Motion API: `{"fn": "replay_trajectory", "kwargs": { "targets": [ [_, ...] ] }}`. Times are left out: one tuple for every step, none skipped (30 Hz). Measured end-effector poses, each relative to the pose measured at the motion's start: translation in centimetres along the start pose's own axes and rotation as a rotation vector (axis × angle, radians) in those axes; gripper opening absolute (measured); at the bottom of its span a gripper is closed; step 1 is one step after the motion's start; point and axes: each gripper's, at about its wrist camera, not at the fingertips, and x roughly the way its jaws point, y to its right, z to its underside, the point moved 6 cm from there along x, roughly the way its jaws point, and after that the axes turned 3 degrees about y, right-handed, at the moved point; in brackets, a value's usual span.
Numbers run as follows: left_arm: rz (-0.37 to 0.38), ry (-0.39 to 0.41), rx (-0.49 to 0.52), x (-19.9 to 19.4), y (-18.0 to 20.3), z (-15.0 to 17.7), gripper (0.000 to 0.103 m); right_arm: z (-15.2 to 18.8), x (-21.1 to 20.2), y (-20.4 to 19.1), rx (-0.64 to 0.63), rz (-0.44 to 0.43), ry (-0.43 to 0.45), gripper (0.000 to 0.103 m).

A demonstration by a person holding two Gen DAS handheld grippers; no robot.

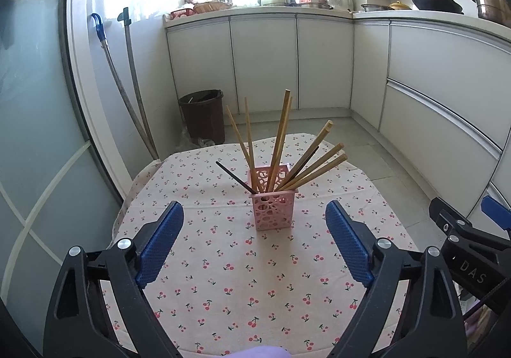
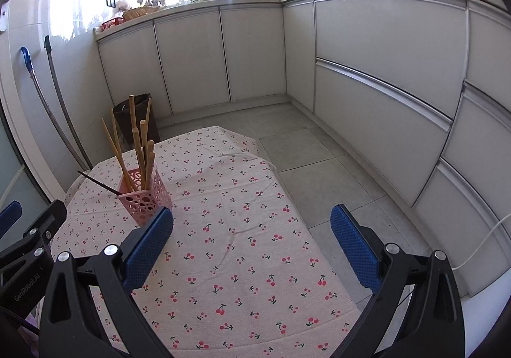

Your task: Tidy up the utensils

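Your chopsticks (image 1: 281, 140) stand bundled in the pink holder (image 1: 274, 209), tips down and butt ends up, and they fan apart rather than standing parallel: two lean toward the left of the left wrist view, two rise nearly upright with a slight tilt to the right, and several lie low, their long axes slanting up and to the right. One black chopstick (image 1: 234, 177) leans the opposite way, its free end pointing up and left over the holder's rim. The holder is upright, a square cup with round cut-outs, and it sits on the tabletop (image 1: 223, 278) near the middle of the cherry-print cloth; in the right wrist view it stands toward the cloth's left edge. Your left hand-held gripper (image 1: 254, 243) is lined up with the holder and short of it, jaws spread wide, blue pads (image 1: 159, 243) apart from the pink walls, with nothing between them. Your right hand-held gripper (image 2: 252, 246) hangs over bare cloth to the right of the holder, jaws also wide and empty; its left pad overlaps the holder's near corner in that view, but you cannot tell whether it touches. Beyond the tabletop are a brown bin (image 1: 202, 115), two leaning poles and white cabinets (image 1: 262, 60).
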Motion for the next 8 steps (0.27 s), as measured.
{"fn": "replay_trajectory", "kwargs": {
  "targets": [
    [-0.007,0.002,-0.005,0.0,-0.13,-0.08,0.088,0.01,0.0,-0.03,0.0,0.001,0.0,0.096],
    [-0.004,0.0,-0.015,-0.02,-0.22,-0.13,0.09,0.06,0.03,-0.03,-0.001,0.001,0.0,0.096],
    [-0.002,-0.008,-0.021,0.03,-0.28,-0.16,0.092,0.07,0.04,-0.03,0.0,0.001,0.0,0.096],
    [-0.007,-0.011,-0.025,0.03,-0.38,-0.16,0.096,0.08,0.02,-0.06,0.0,0.0,0.001,0.096],
    [-0.01,-0.008,-0.027,-0.03,-0.42,-0.19,0.096,0.08,0.04,-0.07,-0.001,0.0,0.001,0.096],
    [-0.012,-0.011,-0.027,0.01,-0.46,-0.19,0.096,0.1,0.05,-0.03,-0.001,0.0,0.001,0.096],
    [-0.011,-0.016,-0.027,0.11,-0.46,-0.17,0.096,0.13,0.06,-0.06,-0.001,-0.001,0.0,0.096],
    [-0.009,-0.022,-0.027,0.19,-0.45,-0.13,0.096,0.2,0.05,-0.06,0.0,-0.002,0.0,0.096]
  ]
}}
